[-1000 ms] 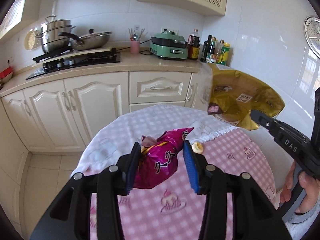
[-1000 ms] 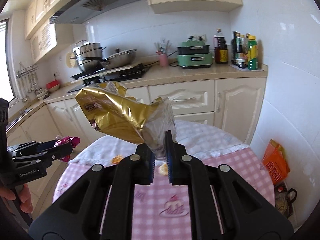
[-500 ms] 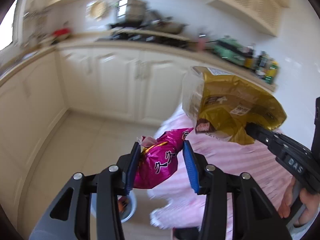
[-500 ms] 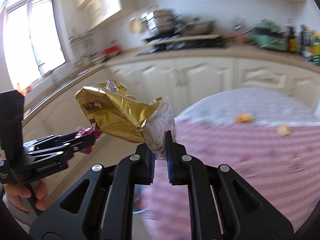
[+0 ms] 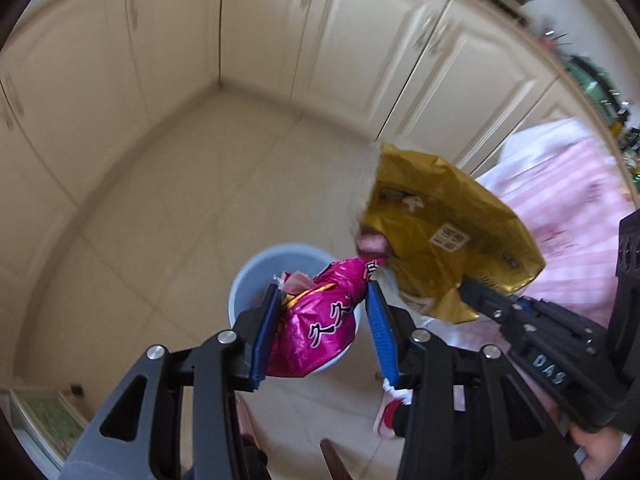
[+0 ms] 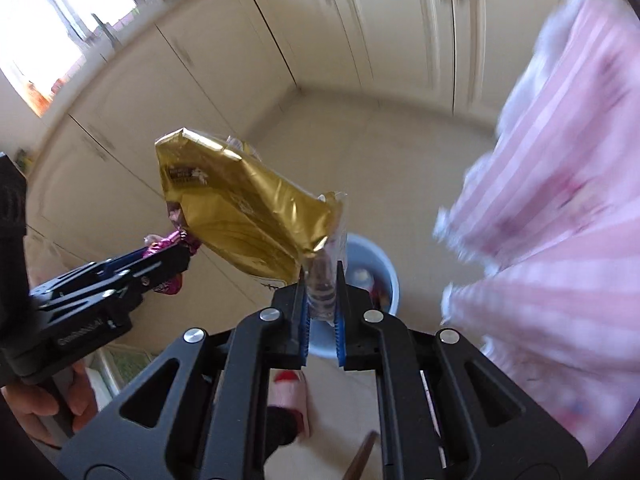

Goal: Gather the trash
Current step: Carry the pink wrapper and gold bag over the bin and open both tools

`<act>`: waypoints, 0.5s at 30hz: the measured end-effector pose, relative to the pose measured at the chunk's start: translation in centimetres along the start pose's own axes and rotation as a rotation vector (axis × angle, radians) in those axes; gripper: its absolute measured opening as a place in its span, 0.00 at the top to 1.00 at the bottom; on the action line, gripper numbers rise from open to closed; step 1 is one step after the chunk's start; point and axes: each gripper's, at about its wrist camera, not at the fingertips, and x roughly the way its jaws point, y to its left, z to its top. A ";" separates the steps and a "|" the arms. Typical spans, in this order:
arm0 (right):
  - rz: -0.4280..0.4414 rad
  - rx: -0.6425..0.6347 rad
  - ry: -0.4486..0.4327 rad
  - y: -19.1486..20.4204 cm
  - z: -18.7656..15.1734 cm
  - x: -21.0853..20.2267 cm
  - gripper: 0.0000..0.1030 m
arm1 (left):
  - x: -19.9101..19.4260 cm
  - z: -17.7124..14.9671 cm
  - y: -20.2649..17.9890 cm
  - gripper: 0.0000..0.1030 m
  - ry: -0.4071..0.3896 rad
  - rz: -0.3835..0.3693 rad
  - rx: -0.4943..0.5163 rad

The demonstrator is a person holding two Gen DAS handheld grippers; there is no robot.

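The left tongs [image 5: 322,312] pinch a pink wrapper [image 5: 320,320] directly above the blue bin [image 5: 256,276]; the right tongs [image 6: 322,312], beside them, pinch a gold bag [image 6: 244,208] nearer the bin's rim.

Glossy crinkled foil: magenta wrapper [image 5: 320,328], gold bag [image 5: 448,236]; smooth plastic bin [image 5: 256,272].

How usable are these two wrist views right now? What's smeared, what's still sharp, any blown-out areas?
Left wrist view: cabinets and tablecloth streaked by motion blur; left gripper and pink wrapper sharp, blue bin slightly soft. Right wrist view: tablecloth heavily smeared, window blown out at top left; right gripper and gold bag crisp. Both show fisheye bending.
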 end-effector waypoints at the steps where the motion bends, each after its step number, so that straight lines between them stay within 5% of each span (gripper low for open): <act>1: -0.009 0.008 0.038 -0.3 -0.2 2.2 0.90 | 2.1 -0.3 0.8 0.59 0.039 0.008 -0.015; 12: -0.033 0.093 0.297 -2.6 -2.2 17.3 0.83 | 14.0 -2.1 5.6 0.59 0.248 0.030 -0.127; 13: -0.036 0.091 0.307 -2.7 -2.3 18.0 0.79 | 14.6 -2.3 5.9 0.59 0.257 0.033 -0.129; 15: -0.034 0.095 0.314 -2.8 -2.6 18.7 0.42 | 15.4 -2.7 5.6 0.59 0.275 0.028 -0.137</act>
